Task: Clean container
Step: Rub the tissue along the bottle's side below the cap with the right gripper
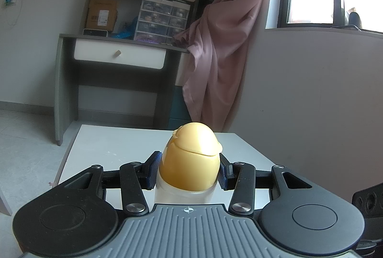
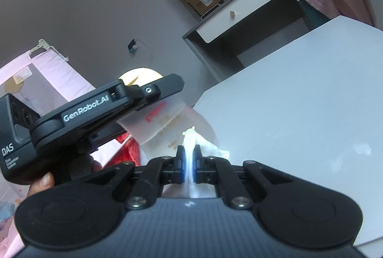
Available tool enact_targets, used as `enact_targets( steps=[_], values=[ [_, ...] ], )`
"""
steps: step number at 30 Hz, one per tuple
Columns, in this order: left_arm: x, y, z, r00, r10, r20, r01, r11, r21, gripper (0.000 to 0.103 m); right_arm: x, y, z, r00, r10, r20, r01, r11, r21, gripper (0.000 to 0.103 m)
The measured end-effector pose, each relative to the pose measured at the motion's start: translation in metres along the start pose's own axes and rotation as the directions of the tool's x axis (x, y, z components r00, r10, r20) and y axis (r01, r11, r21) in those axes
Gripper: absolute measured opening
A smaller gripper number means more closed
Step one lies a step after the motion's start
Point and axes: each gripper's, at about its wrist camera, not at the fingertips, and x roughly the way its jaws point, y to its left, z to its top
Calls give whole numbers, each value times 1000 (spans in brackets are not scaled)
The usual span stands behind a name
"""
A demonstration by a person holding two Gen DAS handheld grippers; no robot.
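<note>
Left wrist view: my left gripper (image 1: 189, 169) is clamped on the container (image 1: 189, 162), a translucent bottle w/ a yellow domed cap, lower centre of frame; blue pads (image 1: 153, 170) press both sides just below the cap, and the bottle stands upright betw. them. Behind it, centre frame, the white worktop (image 1: 115, 145); bkgd shows a grey desk (image 1: 115, 52) w/ a white drawer, centre left, shelves above it, and a pink curtain (image 1: 222, 47) centre right, beside a bright window at upper right. Right wrist view: my right gripper (image 2: 189, 162) is nearly closed, pinching a white wipe (image 2: 190, 157) at lower centre; the wipe bunches out past the fingertips, touching the bottle (image 2: 172, 119), whose body bears red and yellowish print and runs from centre to left of frame. The left gripper body (image 2: 100, 109), marked "GenRobot.AI", crosses the left half of this view, w/ a person's hand (image 2: 43, 182) on its grip at lower left. The worktop (image 2: 299, 95) fills the right side. Whether the bottle's base rests on anything: can't tell.
</note>
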Motion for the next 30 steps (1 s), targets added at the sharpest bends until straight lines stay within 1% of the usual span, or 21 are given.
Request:
enact_targets(
  steps=[11,18,22,30],
  values=[
    [0,0,0,1000,1,0,-1,1000,2,47,5,-4,5,998,-68,15,68,997,27,6],
    [0,2,-1,1000,-3,-3,3,1000,-3,47,11,-7,5,993,-118,15,116,989,86,6],
    [1,1,-1,1000,-4,-3,4,1000,-4,47,12,-10,2,992,-127,17,124,986,114,6],
    [3,2,-1,1000,-1,-3,1,1000,-6,47,5,-8,-8,993,-118,-4,117,989,90,6]
  ],
)
